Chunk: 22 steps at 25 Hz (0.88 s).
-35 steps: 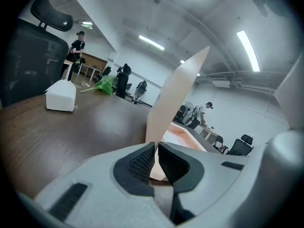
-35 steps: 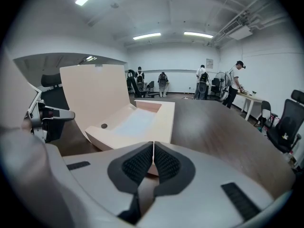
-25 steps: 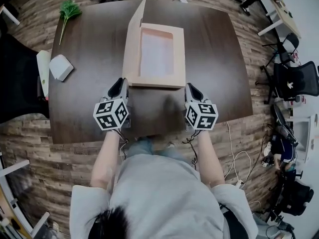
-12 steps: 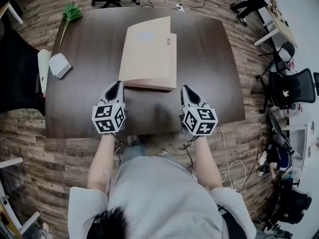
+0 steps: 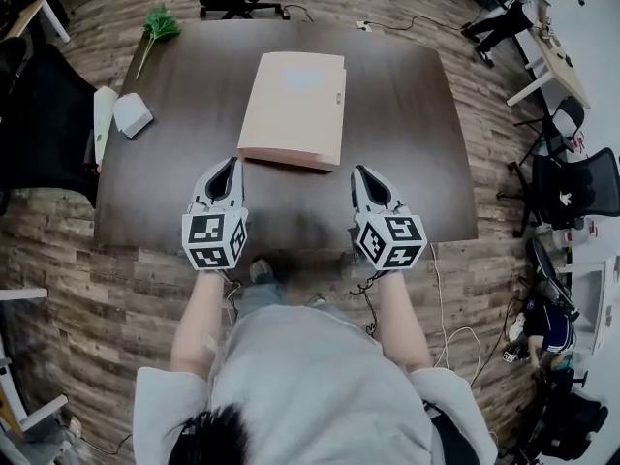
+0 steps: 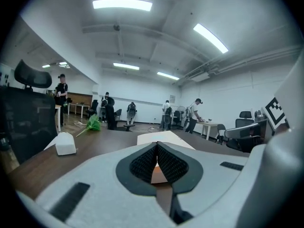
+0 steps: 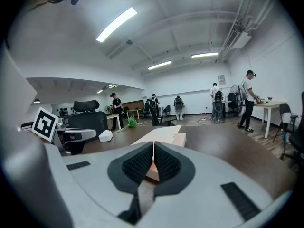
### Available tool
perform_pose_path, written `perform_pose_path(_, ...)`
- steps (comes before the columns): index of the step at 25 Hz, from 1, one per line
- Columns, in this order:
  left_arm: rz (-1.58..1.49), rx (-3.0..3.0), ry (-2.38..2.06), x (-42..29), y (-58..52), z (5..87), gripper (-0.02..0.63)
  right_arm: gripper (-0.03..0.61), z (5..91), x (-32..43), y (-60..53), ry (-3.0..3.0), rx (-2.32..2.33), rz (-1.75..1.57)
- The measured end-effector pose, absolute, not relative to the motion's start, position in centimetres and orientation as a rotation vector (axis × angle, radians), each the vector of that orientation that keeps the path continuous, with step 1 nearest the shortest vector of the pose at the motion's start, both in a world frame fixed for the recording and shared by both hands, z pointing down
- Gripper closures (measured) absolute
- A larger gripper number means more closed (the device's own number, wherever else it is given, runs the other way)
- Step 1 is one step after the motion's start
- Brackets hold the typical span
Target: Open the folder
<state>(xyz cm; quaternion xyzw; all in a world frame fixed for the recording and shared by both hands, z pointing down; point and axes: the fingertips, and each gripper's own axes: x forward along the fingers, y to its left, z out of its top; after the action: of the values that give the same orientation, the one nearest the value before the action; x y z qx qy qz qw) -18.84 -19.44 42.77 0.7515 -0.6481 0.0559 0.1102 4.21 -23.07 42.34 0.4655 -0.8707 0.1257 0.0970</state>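
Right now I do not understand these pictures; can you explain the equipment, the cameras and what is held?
There is no robot: a person holds a grey claw in each hand, the left claw and the right claw. The marker cube on each is part of it. One picture comes from a camera on the person's head, looking down; the other two from cameras riding on each claw. On the dark brown wooden table lie a closed pale tan cardboard folder, a white box and a green plant sprig. Both are shut and hold nothing.
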Motion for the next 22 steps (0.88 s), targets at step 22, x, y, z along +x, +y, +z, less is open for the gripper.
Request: perform_pose_path(22,0.162,2.279,-2.147,-12.2,-10.3,34.1,0.604,0.565,36.1,9.5,-17.1,-2.72,1.348,0.151)
